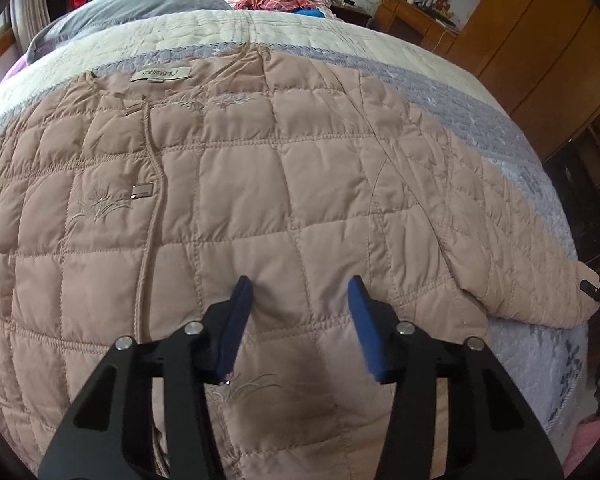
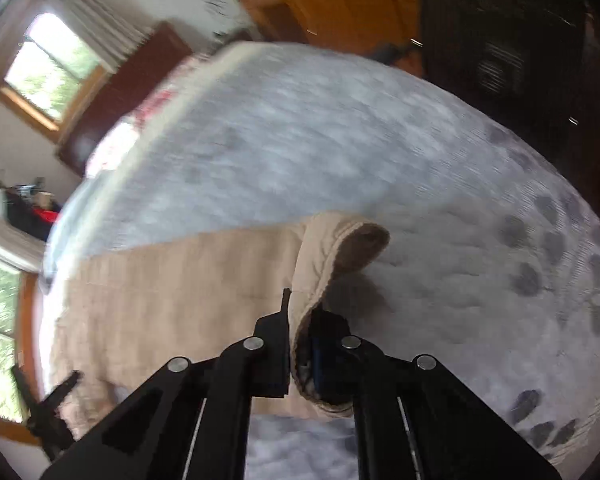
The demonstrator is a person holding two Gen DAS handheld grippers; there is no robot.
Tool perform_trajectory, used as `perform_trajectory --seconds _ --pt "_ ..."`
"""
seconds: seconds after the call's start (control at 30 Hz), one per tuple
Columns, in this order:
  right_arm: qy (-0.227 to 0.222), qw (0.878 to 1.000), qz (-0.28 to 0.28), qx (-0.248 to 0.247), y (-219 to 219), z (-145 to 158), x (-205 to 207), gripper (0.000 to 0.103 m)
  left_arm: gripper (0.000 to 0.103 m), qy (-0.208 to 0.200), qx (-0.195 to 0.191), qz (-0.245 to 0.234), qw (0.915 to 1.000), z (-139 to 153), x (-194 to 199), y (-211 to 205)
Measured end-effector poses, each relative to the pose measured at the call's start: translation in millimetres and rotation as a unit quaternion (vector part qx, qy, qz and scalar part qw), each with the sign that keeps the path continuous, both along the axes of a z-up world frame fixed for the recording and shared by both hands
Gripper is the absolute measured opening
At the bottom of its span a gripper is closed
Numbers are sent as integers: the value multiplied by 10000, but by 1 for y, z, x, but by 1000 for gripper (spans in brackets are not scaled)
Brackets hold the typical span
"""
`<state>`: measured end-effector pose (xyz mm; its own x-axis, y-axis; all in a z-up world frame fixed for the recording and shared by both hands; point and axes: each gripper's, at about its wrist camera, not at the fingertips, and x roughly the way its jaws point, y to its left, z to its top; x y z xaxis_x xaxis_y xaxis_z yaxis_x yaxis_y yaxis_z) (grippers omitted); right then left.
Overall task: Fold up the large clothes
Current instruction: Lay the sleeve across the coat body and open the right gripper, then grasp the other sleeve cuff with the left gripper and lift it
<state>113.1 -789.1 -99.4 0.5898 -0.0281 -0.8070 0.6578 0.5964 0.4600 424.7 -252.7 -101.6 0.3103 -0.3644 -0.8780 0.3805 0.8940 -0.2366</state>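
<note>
I had a quilted beige jacket (image 1: pixel 228 184) spread flat on the bed (image 1: pixel 440 76), front up, its collar and brand label (image 1: pixel 160 74) toward the far side and its drawstring (image 1: pixel 150 184) running down toward me. One sleeve (image 1: pixel 500 240) stretched out to the right across the grey-blue flowered bedspread.

My left gripper (image 1: pixel 300 284) hovered over the lower front of the jacket with its blue pads (image 1: pixel 236 324) parted, nothing caught between them, the tips just above the quilting or barely touching it; I could not tell which.

My right gripper (image 2: pixel 300 320) was closed on the cuff (image 2: pixel 332 264) of that sleeve; the fabric curled up out of the shut jaws, its darker lining showing at the far end. That view was smeared with motion blur. The rest of the sleeve ran off to the left over the bedspread, and the tip of my other tool (image 2: pixel 56 400) showed at the near left edge.

A grey pillow (image 1: pixel 140 8) lay at the far left of the bed, and a wooden wardrobe (image 1: pixel 540 40) stood to the right.
</note>
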Motion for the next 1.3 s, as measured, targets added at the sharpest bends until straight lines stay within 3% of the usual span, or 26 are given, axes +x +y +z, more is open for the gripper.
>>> perform_trajectory --seconds 0.1,0.33,0.47,0.67,0.77,0.83,0.93,1.0,1.07,1.2,1.3 --pt "-516 9972 535 9 32 24 25 8 46 99 -148 51 9998 3 3 9" --pt "-725 9814 1761 -225 127 45 110 8 46 -39 -154 128 9998 13 0 30" --pt "-633 9734 2181 -304 172 42 152 8 46 -6 -184 194 9996 11 2 41" --pt "-292 9689 2450 -195 204 11 192 8 46 -2 -215 259 9994 6 8 47" --pt "-178 9653 2606 -67 212 -4 199 20 46 -5 -222 271 9994 5 10 48" --pt "-321 9615 2729 36 217 -3 196 35 46 -14 -221 264 9994 5 10 48" --pt "-811 9508 2960 410 212 5 185 36 46 -29 -236 232 9994 9 7 46" --pt "-1124 9523 2793 491 201 15 174 36 46 26 -314 146 9994 12 4 41" --pt "-1168 9642 2375 178 181 25 158 36 48 91 -431 -14 9990 16 -1 31" --pt "-495 9875 1244 -835 145 27 130 36 50 232 -720 -483 9960 26 -15 -7" --pt "-292 9917 896 -879 122 20 121 36 55 258 -894 -794 9925 33 -23 -42"
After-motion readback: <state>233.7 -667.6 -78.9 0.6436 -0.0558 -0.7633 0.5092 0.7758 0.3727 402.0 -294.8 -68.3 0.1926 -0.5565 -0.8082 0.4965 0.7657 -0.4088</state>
